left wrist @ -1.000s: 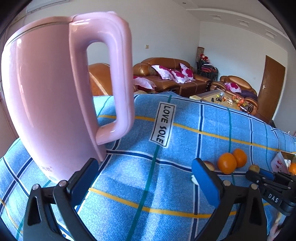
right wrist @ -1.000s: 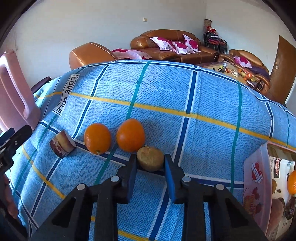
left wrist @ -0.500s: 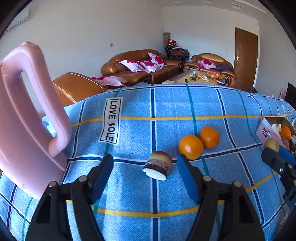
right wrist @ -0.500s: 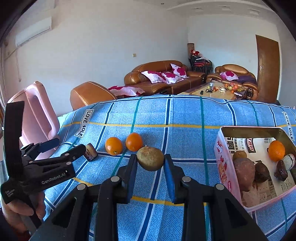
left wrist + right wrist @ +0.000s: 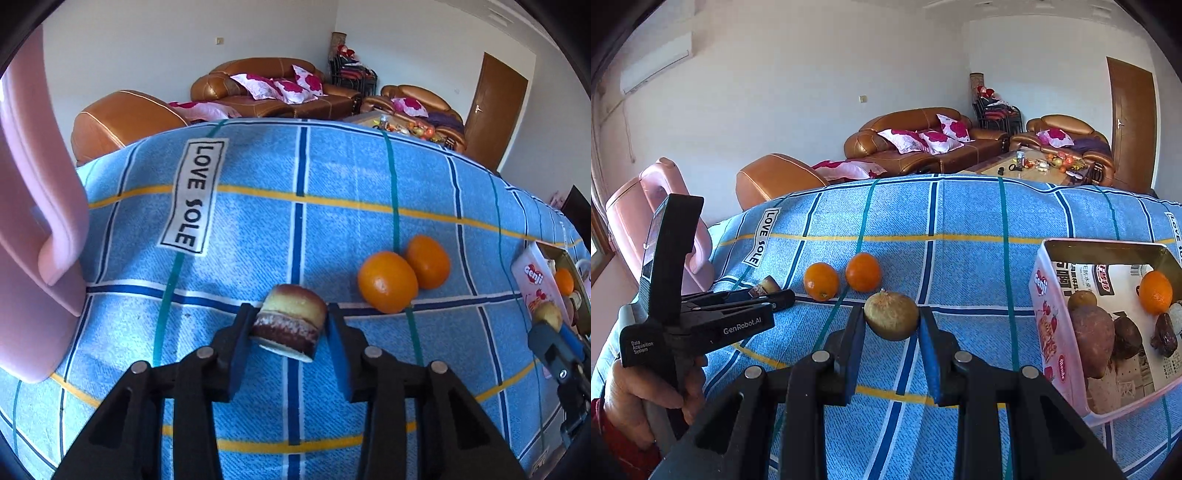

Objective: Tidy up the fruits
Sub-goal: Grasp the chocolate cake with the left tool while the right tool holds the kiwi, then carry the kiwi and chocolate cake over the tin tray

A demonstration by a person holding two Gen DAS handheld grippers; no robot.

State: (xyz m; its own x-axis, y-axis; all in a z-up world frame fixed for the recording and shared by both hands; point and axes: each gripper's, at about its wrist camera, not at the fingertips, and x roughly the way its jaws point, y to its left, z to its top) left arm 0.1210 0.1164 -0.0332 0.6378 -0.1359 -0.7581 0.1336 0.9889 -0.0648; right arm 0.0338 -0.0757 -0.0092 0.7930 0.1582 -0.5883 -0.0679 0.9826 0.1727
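My left gripper (image 5: 290, 326) has its pads against both sides of a layered cake piece (image 5: 290, 321) on the blue checked cloth. Two oranges (image 5: 388, 281) (image 5: 428, 261) lie just right of it. My right gripper (image 5: 891, 325) is shut on a brown round fruit (image 5: 891, 315) and holds it above the cloth, left of the pink box (image 5: 1049, 325). The box holds an orange (image 5: 1155, 291), a sweet potato (image 5: 1093, 334) and several dark fruits. The two oranges also show in the right wrist view (image 5: 820, 280) (image 5: 863, 271), with the left gripper (image 5: 764, 291) beside them.
A pink kettle (image 5: 33, 229) stands at the left edge of the cloth, also in the right wrist view (image 5: 631, 206). The cloth carries a "LOVE SOLE" label (image 5: 194, 195). Brown sofas (image 5: 919, 140) and a door (image 5: 1132, 122) lie beyond the table.
My left gripper moved right from the kettle and closed around the cake piece. My right gripper lifted the brown fruit off the cloth toward the pink box.
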